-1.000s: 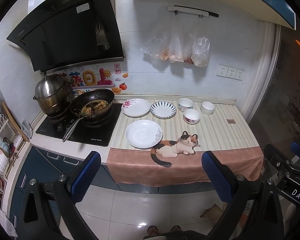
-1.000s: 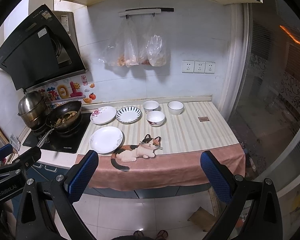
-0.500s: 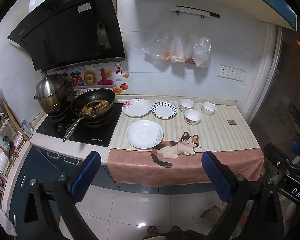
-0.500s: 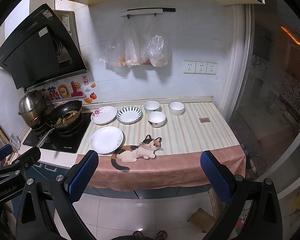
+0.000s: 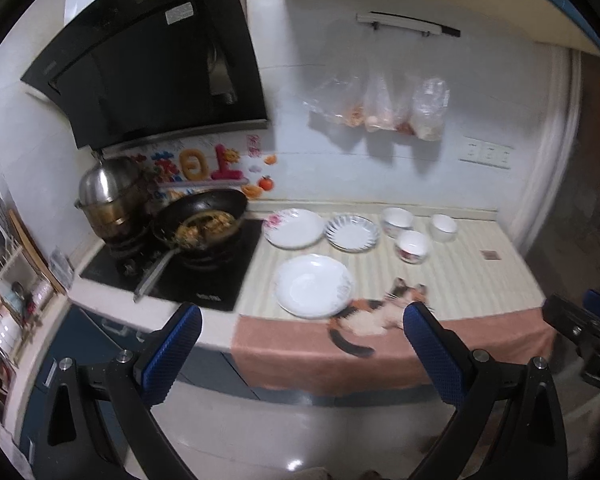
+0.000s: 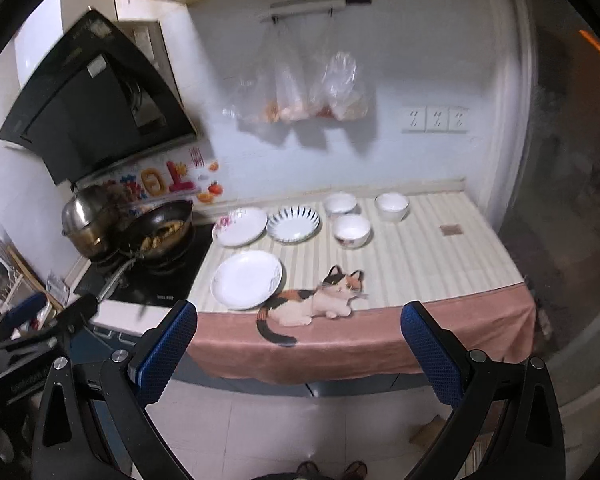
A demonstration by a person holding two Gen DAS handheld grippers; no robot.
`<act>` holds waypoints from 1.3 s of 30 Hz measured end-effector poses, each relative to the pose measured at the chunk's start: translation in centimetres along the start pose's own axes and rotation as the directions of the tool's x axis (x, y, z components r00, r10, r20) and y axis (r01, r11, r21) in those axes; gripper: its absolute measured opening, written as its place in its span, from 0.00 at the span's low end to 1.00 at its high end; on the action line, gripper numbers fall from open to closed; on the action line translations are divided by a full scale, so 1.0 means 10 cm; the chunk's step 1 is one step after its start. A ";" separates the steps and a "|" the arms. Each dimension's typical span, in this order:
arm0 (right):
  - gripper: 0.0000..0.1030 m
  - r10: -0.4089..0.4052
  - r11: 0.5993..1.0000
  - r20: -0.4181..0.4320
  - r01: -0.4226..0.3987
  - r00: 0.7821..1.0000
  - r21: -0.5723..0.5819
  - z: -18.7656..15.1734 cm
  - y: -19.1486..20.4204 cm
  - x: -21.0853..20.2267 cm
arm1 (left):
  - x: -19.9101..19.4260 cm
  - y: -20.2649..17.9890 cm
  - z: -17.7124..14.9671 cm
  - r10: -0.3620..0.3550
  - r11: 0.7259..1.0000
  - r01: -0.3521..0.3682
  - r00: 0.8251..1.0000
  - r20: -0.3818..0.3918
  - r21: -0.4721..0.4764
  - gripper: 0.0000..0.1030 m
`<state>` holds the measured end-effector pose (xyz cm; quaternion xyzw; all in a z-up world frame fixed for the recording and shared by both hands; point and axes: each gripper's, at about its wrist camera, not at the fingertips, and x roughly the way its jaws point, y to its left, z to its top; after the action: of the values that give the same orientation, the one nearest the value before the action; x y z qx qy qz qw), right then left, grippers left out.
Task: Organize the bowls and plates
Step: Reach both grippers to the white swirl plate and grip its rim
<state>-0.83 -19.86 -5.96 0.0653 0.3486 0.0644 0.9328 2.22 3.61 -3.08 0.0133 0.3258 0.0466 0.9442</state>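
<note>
Three plates lie on the striped counter cloth: a plain white plate nearest the front, a flower-printed plate behind it, and a blue-striped plate to its right. Three small white bowls cluster further right. My left gripper and my right gripper both stand open and empty, held out in front of the counter, well short of the dishes.
A wok with food and a steel pot sit on the black hob at left, under a range hood. Plastic bags hang on the wall. A dish rack stands far left. The cloth's front edge overhangs the counter.
Both grippers have moved in towards the counter; the dishes look larger and the frames are blurred by motion. The jaws stay open.
</note>
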 end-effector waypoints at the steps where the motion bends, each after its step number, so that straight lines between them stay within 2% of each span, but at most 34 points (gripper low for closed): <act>1: 1.00 0.005 1.000 -0.019 -0.005 1.000 -0.001 0.00 -0.01 0.13 | 0.12 0.02 0.00 0.022 1.000 -0.022 1.000 -0.001 0.009 1.00; 3: 1.00 0.017 1.000 -0.070 -0.016 0.997 0.013 0.02 -0.02 0.43 | 0.37 0.12 0.04 0.036 0.999 -0.036 0.999 -0.007 0.007 1.00; 7: 1.00 0.039 0.999 -0.166 -0.036 0.985 0.022 0.06 -0.05 1.15 | 1.01 0.25 0.11 0.058 0.998 -0.059 0.995 -0.077 -0.014 1.00; 11: 1.00 0.058 0.998 -0.246 -0.057 0.968 0.011 0.09 -0.08 2.04 | 1.78 0.33 0.15 0.074 0.996 -0.083 0.979 -0.189 -0.042 1.00; 12: 1.00 0.059 0.998 -0.265 -0.062 0.963 -0.003 0.12 -0.07 2.30 | 2.07 0.36 0.16 0.066 0.995 -0.083 0.970 -0.234 -0.060 1.00; 16: 1.00 0.076 0.994 -0.336 -0.099 0.939 -0.050 0.21 -0.05 3.34 | 2.85 0.40 0.15 0.113 0.988 -0.139 0.944 -0.309 -0.063 1.00; 20: 0.99 0.140 0.985 -0.449 -0.172 0.883 -0.032 0.29 -0.02 4.45 | 3.65 0.46 0.12 0.080 0.989 -0.123 0.914 -0.397 -0.085 0.99; 22: 0.98 0.169 0.978 -0.493 -0.208 0.853 -0.027 0.30 0.03 4.99 | 4.00 0.50 0.08 0.051 0.989 -0.108 0.895 -0.443 -0.105 0.95; 24: 0.95 0.185 0.973 -0.519 -0.229 0.834 -0.022 0.29 0.10 5.34 | 4.36 0.54 -0.02 0.023 0.988 -0.096 0.866 -0.499 -0.120 0.91; 25: 0.94 0.197 0.970 -0.534 -0.242 0.822 -0.014 0.29 0.13 5.55 | 4.52 0.55 -0.07 0.018 0.988 -0.096 0.851 -0.525 -0.122 0.85; 26: 0.91 0.213 0.967 -0.552 -0.256 0.806 0.000 0.29 0.16 5.74 | 4.66 0.57 -0.11 0.012 0.988 -0.097 0.833 -0.553 -0.123 0.76; 29: 0.77 0.248 0.958 -0.605 -0.285 0.756 0.037 0.25 0.22 6.19 | 5.01 0.59 -0.23 -0.029 0.985 -0.081 0.790 -0.612 -0.150 0.62; 31: 0.69 0.269 0.950 -0.640 -0.307 0.720 0.054 0.21 0.29 6.47 | 5.13 0.59 -0.28 -0.062 0.985 -0.056 0.773 -0.631 -0.164 0.58; 33: 0.60 0.287 0.943 -0.660 -0.327 0.695 0.066 0.17 0.38 6.60 | 5.22 0.58 -0.33 -0.090 0.984 -0.032 0.754 -0.650 -0.173 0.55; 34: 0.57 0.291 0.940 -0.668 -0.335 0.684 0.066 0.15 0.41 6.66 | 5.25 0.58 -0.34 -0.086 0.985 -0.034 0.750 -0.656 -0.168 0.55; 36: 0.41 0.300 0.936 -0.685 -0.344 0.664 0.077 0.11 0.47 6.74 | 5.28 0.58 -0.35 -0.082 0.987 -0.031 0.747 -0.659 -0.158 0.55; 37: 0.37 0.306 0.934 -0.694 -0.346 0.652 0.087 0.09 0.49 6.79 | 5.27 0.57 -0.35 -0.082 0.987 -0.030 0.749 -0.658 -0.158 0.55; 38: 0.30 0.315 0.932 -0.697 -0.350 0.644 0.097 0.07 0.51 6.82 | 5.27 0.57 -0.34 -0.085 0.987 -0.026 0.751 -0.654 -0.157 0.51; 39: 0.23 0.321 0.929 -0.693 -0.357 0.646 0.098 0.07 0.53 6.83 | 5.26 0.57 -0.34 -0.083 0.988 -0.022 0.753 -0.653 -0.152 0.50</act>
<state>50.37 -3.37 -48.38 0.0778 0.6541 0.2658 0.7038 40.86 14.32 -37.73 -0.0803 0.6325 0.0573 0.7683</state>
